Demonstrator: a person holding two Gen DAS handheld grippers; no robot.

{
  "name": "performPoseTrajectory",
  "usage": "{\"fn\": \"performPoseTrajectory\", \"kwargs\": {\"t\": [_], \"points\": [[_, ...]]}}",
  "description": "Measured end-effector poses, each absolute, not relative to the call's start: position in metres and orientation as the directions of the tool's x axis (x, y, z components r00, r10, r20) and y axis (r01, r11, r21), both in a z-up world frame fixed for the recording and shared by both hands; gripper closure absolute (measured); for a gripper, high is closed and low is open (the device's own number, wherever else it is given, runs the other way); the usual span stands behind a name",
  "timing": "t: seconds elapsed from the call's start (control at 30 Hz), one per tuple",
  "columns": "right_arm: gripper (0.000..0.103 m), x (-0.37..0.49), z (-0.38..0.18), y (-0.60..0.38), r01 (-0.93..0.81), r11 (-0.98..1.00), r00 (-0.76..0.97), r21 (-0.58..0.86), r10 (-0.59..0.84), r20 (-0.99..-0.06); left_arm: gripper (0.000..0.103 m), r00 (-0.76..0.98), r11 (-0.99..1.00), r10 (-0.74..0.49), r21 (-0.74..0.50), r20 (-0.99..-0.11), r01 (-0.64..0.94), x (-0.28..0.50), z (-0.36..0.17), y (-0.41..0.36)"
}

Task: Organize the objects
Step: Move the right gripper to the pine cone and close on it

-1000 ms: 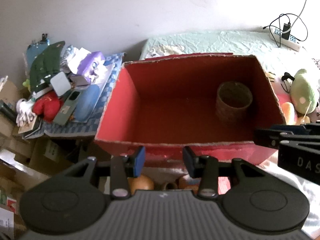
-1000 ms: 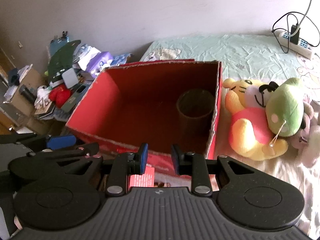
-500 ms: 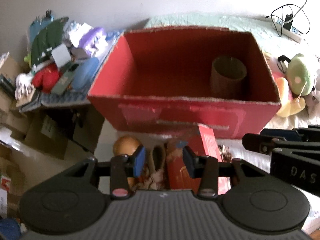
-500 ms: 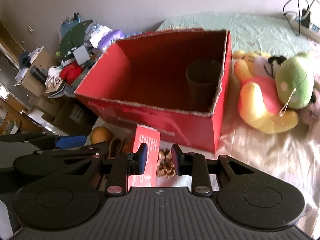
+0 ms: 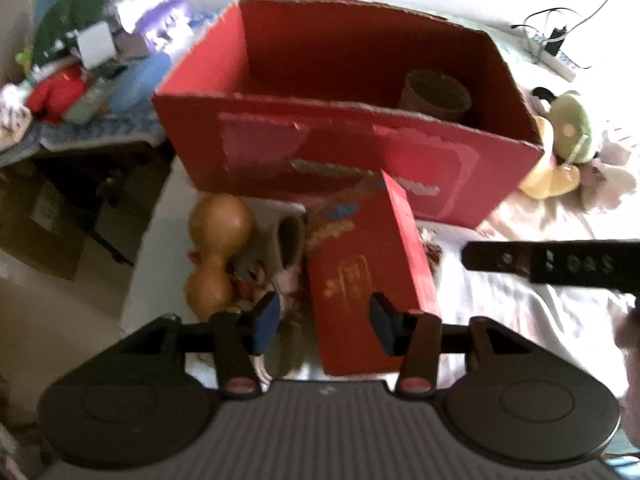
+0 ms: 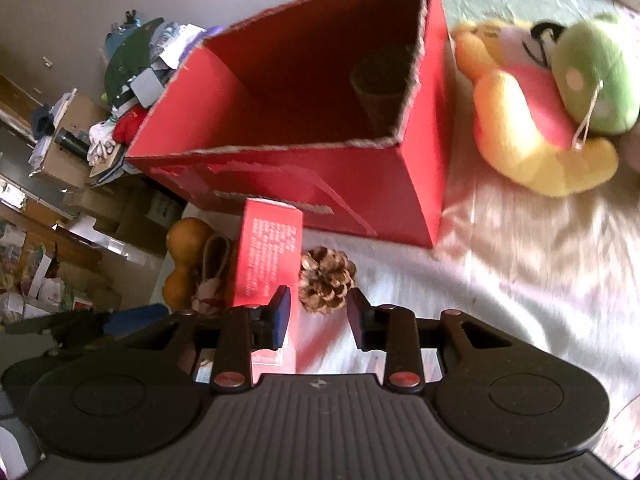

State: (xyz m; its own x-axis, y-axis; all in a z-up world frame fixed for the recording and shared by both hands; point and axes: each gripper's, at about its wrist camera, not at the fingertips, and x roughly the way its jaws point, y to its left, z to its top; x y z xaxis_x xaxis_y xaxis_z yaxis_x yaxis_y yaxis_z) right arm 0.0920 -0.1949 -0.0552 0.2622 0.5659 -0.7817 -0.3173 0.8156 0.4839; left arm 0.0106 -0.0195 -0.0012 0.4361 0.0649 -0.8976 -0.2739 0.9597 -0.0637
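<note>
Both claws empty, jaws opening. Left gripper (image 5: 323,322) hangs over the small red carton (image 5: 362,276), no pad contact. Right gripper (image 6: 319,320): brown pinecone (image 6: 326,280) just ahead at 12, carton at 10. Open red cardboard box (image 6: 328,184) behind at 12, brown woven cup (image 6: 380,92) inside. Tan gourd (image 5: 218,248) at 10, plush toys (image 6: 560,92) at 2.

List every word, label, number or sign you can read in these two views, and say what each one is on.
"DAS", seen upside down, partly cut off: on the right gripper in the left wrist view.
White print on the small red box: too blurred to read.
Gold emblem and print on the same box's broad face: unreadable.
Pale label patches on the big red cardboard box: nothing legible.
</note>
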Motion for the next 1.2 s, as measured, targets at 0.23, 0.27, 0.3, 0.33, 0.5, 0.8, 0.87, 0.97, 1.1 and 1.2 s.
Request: {"fn": "performPoseTrajectory", "kwargs": {"t": [0.23,0.27,0.3,0.33,0.5,0.8,0.87,0.97,1.1,1.2], "points": [[0.07,0.095,-0.071,-0.214,-0.242,0.826,0.247,0.509,0.56,-0.791,0.048,0.458,0.958,-0.059,-0.179,-0.887,-0.223,-0.01,-0.014,-0.018],[0.07,0.096,-0.073,-0.217,-0.23,0.831,0.251,0.507,0.554,-0.794,0.048,0.46,0.959,-0.072,-0.188,-0.885,-0.212,-0.012,-0.016,-0.019],[0.07,0.097,-0.074,-0.219,-0.219,0.835,0.254,0.505,0.549,-0.796,0.047,0.46,0.96,-0.084,-0.196,-0.884,-0.202,-0.014,-0.016,-0.019],[0.068,0.098,-0.075,-0.221,-0.206,0.834,0.254,0.512,0.551,-0.795,0.047,0.461,0.961,-0.092,-0.2,-0.882,-0.192,-0.015,-0.018,-0.019],[0.062,0.102,-0.069,-0.219,-0.186,0.767,0.226,0.614,0.641,-0.733,0.045,0.466,0.954,-0.152,-0.253,-0.872,-0.163,-0.016,-0.022,-0.016],[0.056,0.111,-0.071,-0.213,-0.155,0.772,0.251,0.616,0.634,-0.732,0.04,0.46,0.946,-0.227,-0.306,-0.858,-0.104,-0.009,-0.025,-0.016],[0.057,0.113,-0.074,-0.216,-0.139,0.77,0.256,0.623,0.636,-0.728,0.04,0.469,0.948,-0.23,-0.305,-0.853,-0.089,-0.009,-0.022,-0.015],[0.059,0.114,-0.077,-0.211,-0.154,0.831,0.284,0.535,0.556,-0.781,0.04,0.481,0.936,-0.277,-0.348,-0.832,-0.062,-0.007,-0.017,-0.014],[0.06,0.117,-0.088,-0.212,-0.113,0.796,0.238,0.595,0.603,-0.762,0.038,0.498,0.933,-0.311,-0.359,-0.81,-0.001,-0.005,-0.007,-0.019],[0.06,0.117,-0.09,-0.212,-0.118,0.794,0.251,0.597,0.605,-0.755,0.038,0.497,0.937,-0.319,-0.349,-0.807,0.034,-0.001,-0.004,-0.024]]}}
